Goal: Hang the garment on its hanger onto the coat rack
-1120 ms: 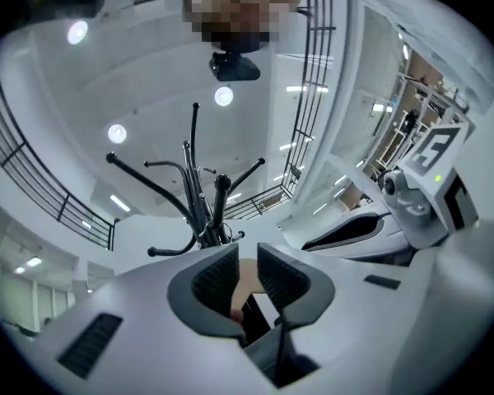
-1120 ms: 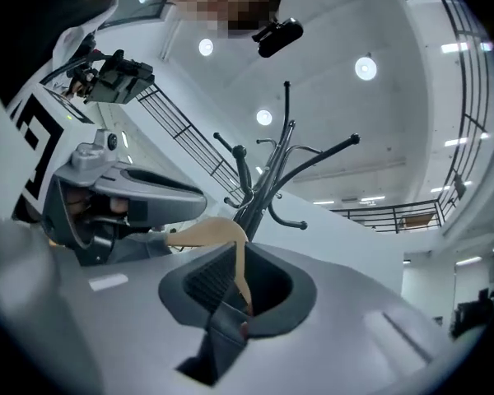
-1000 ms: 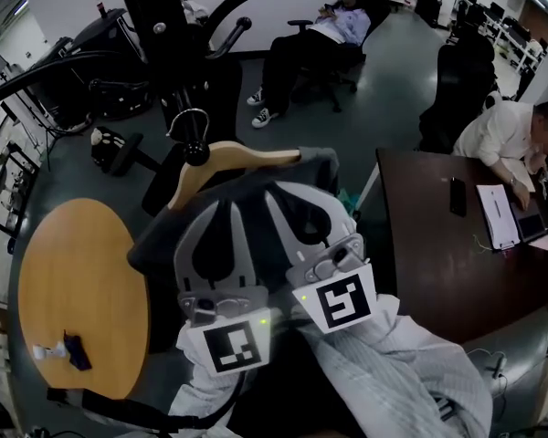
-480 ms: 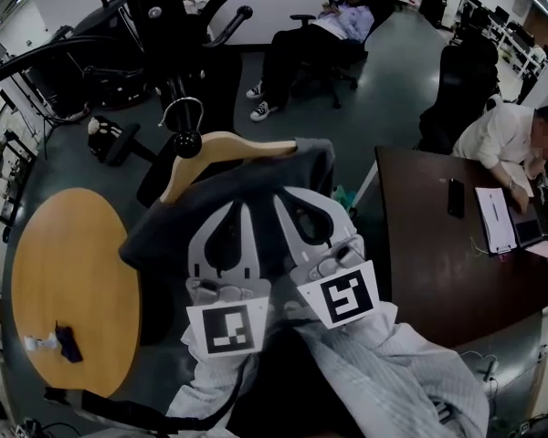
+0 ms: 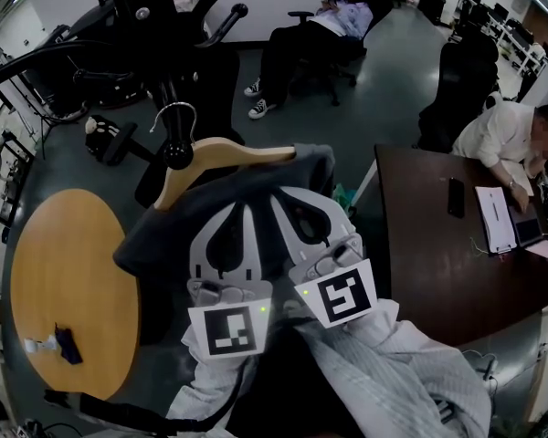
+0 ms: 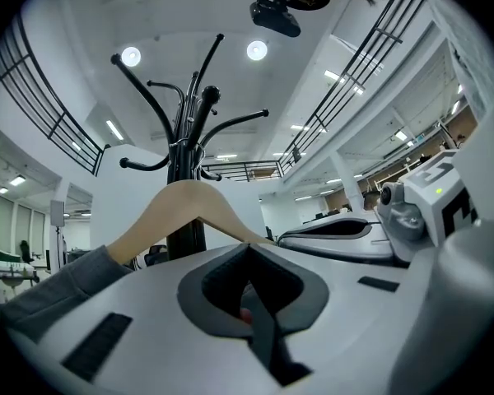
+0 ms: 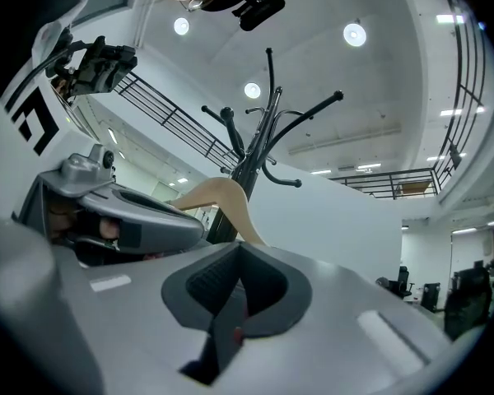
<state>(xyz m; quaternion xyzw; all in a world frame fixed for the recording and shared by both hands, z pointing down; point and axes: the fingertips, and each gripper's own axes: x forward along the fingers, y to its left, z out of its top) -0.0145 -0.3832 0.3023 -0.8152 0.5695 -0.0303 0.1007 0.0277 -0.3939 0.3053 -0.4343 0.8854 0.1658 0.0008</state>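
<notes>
The dark grey garment point(image 5: 155, 240) droops on its wooden hanger point(image 5: 228, 153) beside the coat rack point(image 5: 142, 12). It looks soft, light and apt to slip, so I'd take hold of the stiff hanger. The left gripper point(image 5: 245, 210) and right gripper point(image 5: 283, 201) are both clamped closed at the collar. I can't tell whether they pinch cloth, or whether the hook point(image 5: 172, 115) has caught a peg.

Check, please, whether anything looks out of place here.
The garment sits askew on the hanger. Most of the wood shows bare; the cloth covers only its right end in the head view and sags below its left end.
</notes>
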